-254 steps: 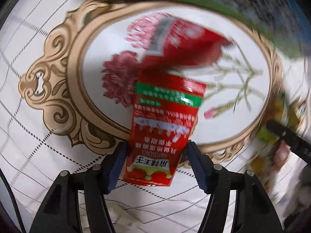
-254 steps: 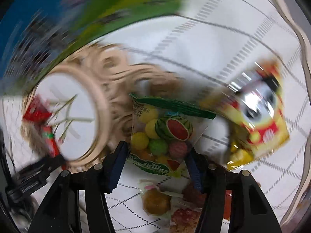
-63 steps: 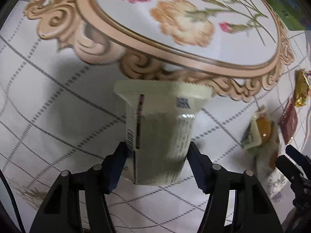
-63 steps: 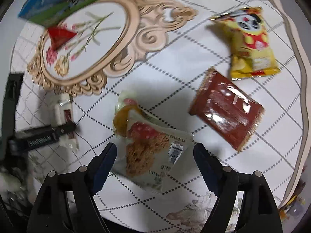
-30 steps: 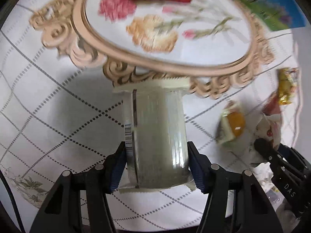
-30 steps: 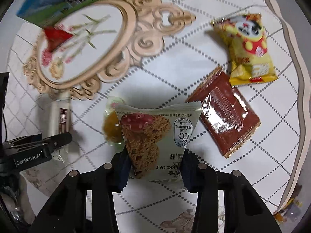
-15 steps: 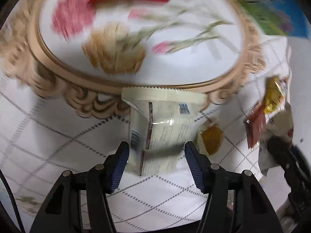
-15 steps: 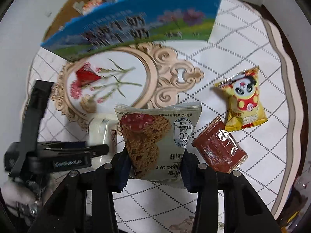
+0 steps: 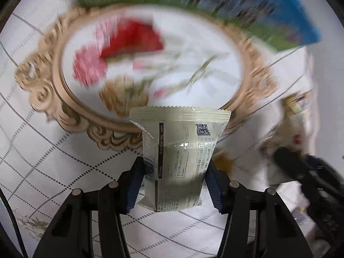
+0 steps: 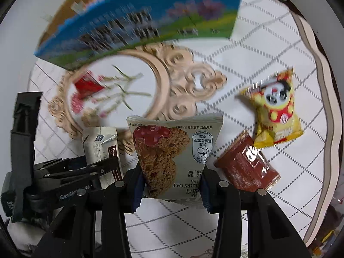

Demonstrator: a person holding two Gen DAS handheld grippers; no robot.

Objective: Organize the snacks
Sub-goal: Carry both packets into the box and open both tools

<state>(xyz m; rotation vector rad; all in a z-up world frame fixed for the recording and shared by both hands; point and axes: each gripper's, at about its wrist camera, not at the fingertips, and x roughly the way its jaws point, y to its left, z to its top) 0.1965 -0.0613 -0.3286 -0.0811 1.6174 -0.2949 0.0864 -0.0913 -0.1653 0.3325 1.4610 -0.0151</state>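
Nearest: right gripper [image 10: 171, 190] clamped on the cranberry oat cookie packet [image 10: 172, 159]; left gripper [image 9: 174, 182], jaws closing, pinches the pale bar packet [image 9: 178, 161], both lifted above the tablecloth [image 9: 53, 161]. Beyond, right: brown packet [image 10: 247, 169] and panda packet [image 10: 275, 111] lie unsorted. Farthest: blue-green snack box [image 10: 137, 19]; carry step in hand, next likely release over its opening.

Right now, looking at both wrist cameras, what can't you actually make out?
- Box contents: right wrist view, the blue and green box wall hides most; print is motion-blurred.
- Red packet: left wrist view, smeared, label unreadable.
- Snacks at the right edge of the left wrist view: blurred, partly behind the right gripper.
- Pale packet front: only its back shows in the left gripper.
- Cranberry oat cookie packet lower edge: behind the jaws.
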